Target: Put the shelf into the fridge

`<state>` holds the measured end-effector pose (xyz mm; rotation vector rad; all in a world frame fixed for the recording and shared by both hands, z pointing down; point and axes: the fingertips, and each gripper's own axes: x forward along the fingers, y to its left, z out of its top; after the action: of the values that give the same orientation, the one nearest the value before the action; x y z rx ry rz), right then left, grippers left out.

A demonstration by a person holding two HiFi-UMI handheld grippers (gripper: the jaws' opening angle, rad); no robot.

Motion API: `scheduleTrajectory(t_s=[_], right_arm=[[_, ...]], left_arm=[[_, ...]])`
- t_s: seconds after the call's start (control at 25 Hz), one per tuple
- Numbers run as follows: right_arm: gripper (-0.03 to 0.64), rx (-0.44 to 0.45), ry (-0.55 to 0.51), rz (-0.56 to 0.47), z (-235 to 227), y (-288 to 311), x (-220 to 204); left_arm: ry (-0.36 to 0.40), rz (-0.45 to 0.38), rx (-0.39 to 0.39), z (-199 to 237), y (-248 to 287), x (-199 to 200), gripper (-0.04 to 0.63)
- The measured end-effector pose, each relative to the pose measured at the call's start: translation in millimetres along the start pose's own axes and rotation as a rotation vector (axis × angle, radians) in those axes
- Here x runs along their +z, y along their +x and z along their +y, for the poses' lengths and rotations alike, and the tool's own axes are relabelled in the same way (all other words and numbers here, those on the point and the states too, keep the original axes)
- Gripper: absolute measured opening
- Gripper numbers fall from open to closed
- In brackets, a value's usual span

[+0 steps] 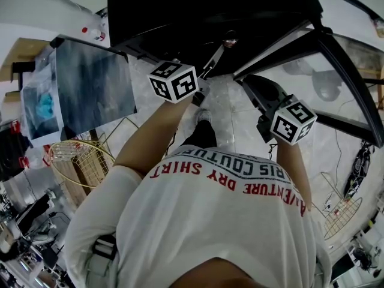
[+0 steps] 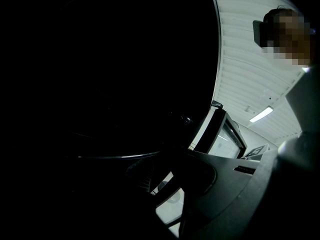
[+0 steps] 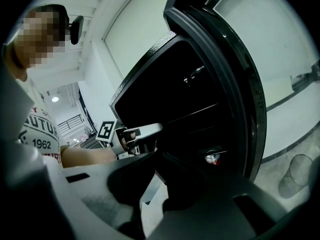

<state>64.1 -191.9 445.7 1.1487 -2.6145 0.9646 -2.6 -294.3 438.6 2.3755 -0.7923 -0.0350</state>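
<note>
The black fridge (image 1: 210, 17) stands open in front of me, its inside dark. Its glass door (image 1: 354, 83) is swung out to the right. My left gripper (image 1: 204, 84) and right gripper (image 1: 264, 98) both reach to the fridge's mouth, side by side. In the right gripper view a flat black shelf (image 3: 175, 179) sits between the right gripper's (image 3: 150, 184) jaws and runs left toward the left gripper's pale jaw. The left gripper view is almost black; a thin bright shelf edge (image 2: 125, 155) crosses just ahead of the left gripper (image 2: 165, 184), whose jaws look closed on it.
A wire rack (image 1: 81, 161) lies on the floor at the left and another wire rack (image 1: 345, 215) at the right. A grey panel (image 1: 90, 89) leans left of the fridge. A small red-capped thing (image 3: 212, 158) sits low inside the fridge. My shoe (image 1: 204, 116) is below the grippers.
</note>
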Motion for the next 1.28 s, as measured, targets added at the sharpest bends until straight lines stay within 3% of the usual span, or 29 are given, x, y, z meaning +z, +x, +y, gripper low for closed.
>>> scheduleTrajectory(t_s=[0.72, 1.28], right_arm=[[0.049, -0.008, 0.005, 0.027, -3.0, 3.6, -11.2], [0.041, 0.014, 0.005, -0.017, 0.1, 3.3, -2.2]], left_arm=[[-0.007, -0.055, 0.060, 24.0, 12.8, 18.9, 0.112], [0.006, -0.056, 0.097, 27.7, 12.3, 20.3, 0.114]])
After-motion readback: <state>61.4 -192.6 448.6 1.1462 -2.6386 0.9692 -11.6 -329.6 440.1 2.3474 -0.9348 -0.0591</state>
